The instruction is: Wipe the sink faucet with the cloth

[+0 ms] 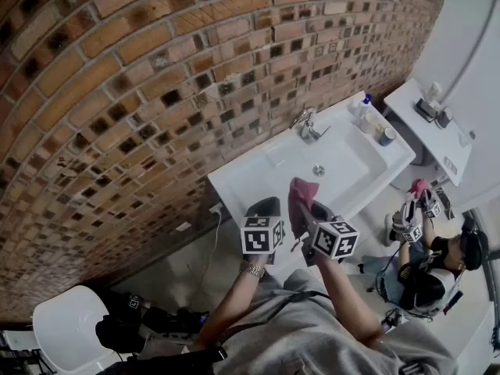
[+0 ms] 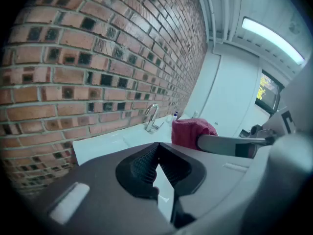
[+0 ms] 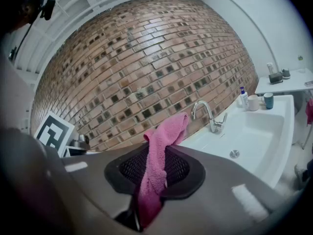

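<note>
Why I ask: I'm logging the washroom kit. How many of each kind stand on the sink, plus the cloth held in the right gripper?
Faucet: 1
Bottle with blue cap: 1
Cups: 2, one white, one blue-green
Pink cloth, between the jaws of the right gripper: 1
Total: 5

Both forearms are extending forward, side by side. The left gripper (image 2: 156,151) is pressing its fingers (image 2: 141,166) together on nothing. The right gripper (image 3: 155,156) is clamping a pink cloth (image 3: 165,133).
</note>
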### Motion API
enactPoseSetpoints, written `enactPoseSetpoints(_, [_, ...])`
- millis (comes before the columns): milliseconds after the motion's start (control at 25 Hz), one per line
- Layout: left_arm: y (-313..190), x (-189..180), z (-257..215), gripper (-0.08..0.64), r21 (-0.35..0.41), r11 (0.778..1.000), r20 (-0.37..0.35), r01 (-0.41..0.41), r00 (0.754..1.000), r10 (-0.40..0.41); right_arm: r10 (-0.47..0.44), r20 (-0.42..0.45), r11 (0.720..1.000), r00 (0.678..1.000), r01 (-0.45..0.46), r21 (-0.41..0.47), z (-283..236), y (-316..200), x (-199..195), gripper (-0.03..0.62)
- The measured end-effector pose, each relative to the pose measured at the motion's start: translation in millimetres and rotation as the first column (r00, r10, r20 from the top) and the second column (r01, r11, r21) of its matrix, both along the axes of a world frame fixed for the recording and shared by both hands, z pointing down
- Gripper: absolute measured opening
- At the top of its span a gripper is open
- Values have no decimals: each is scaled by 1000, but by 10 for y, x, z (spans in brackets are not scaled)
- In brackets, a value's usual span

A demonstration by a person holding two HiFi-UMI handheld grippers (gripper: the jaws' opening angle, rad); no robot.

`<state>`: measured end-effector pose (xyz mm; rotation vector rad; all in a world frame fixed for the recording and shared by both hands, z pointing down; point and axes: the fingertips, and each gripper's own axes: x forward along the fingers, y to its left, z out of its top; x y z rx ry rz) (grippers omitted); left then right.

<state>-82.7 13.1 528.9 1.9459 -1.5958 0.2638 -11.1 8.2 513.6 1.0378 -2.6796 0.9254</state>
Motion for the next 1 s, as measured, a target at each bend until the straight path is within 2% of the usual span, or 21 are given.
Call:
enactPoseSetpoints(160, [-272, -4, 81, 20, -27, 999, 0, -30, 1000, 30, -3, -71, 999, 997, -1, -52, 293, -488, -91, 71])
enactPoseSetpoints(280, [-501, -207, 46, 20, -24, 1000, 14, -7, 1000, 7, -16, -220, 998, 975, 28, 52, 323, -1197, -205, 71])
enactPoseSetpoints(360, [-580, -408, 9, 20, -27, 999, 25, 34, 999, -33, -53, -345, 987, 937, 102, 126, 348, -1628, -353, 71])
enactPoseSetpoints(440, [-650, -600, -36, 20, -27, 997, 26, 78, 997, -78, -88, -428, 970, 900, 175, 167, 377, -2028, -536, 71])
enactPoseSetpoints(600, [-829, -866, -69, 20, -32, 991, 39, 129, 991, -128, -162, -588, 937, 793, 311, 161, 677, -2665, -892, 71])
enactPoseSetpoints(720, [-935, -925, -31, 20, -44, 991, 48, 130, 991, -128, -169, -662, 923, 731, 352, 153, 871, -2905, -902, 71])
enactPoseSetpoints(800, [-992, -920, -2, 20, -57, 991, 46, 125, 991, -122, -150, -665, 924, 732, 343, 169, 848, -2991, -810, 71])
enactPoseSetpoints(920, [-1111, -969, 15, 20, -65, 990, 50, 121, 992, -118, -142, -621, 925, 770, 327, 193, 725, -3066, -782, 71])
enactPoseSetpoints(1000, [-1210, -997, 30, 20, -64, 991, 54, 118, 992, -115, -116, -619, 914, 777, 327, 239, 620, -3145, -783, 71])
